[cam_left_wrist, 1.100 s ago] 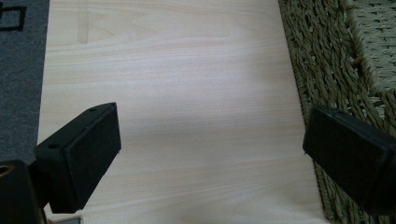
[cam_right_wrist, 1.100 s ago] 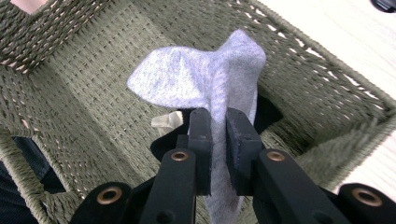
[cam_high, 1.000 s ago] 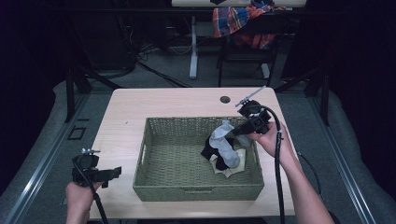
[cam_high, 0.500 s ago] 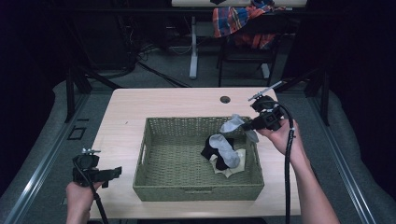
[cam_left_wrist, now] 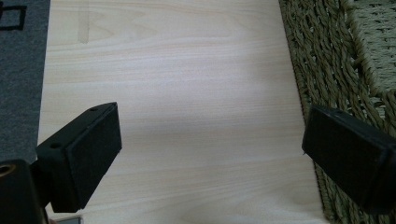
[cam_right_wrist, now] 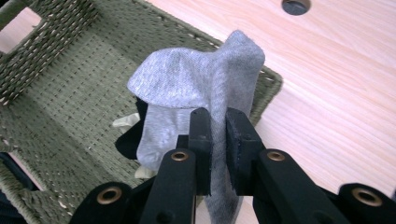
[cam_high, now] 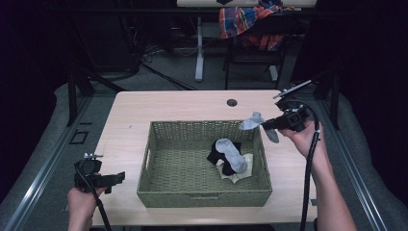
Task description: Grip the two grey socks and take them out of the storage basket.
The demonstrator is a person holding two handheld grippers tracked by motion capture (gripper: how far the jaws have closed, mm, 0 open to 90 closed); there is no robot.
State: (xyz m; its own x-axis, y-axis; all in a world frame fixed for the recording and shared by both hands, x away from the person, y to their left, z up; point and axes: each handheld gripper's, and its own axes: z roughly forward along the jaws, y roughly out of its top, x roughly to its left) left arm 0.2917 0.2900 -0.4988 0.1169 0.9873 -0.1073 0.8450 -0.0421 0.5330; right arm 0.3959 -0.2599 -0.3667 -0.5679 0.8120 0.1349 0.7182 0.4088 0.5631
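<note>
Your right gripper (cam_high: 266, 125) now carries the grey sock (cam_high: 256, 123) up and out of the basket (cam_high: 202, 197), hanging over its far right rim, where a second ago it sat low among the other socks (cam_high: 230, 158). Your right hand (cam_high: 304, 139) has swung outward over the tabletop (cam_high: 173, 106).

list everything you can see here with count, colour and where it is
basket: 1, green wicker, middle of table
held sock: 1, grey, in the right gripper above the basket's far right corner
socks in basket: small pile, grey, black and cream, basket's right side
table: 1, light wood
table hole: 1, dark, far edge
plaid cloth: 1, red and blue, on furniture behind
left gripper: 1, black, open, near left corner
right gripper: 1, black, shut on sock
</note>
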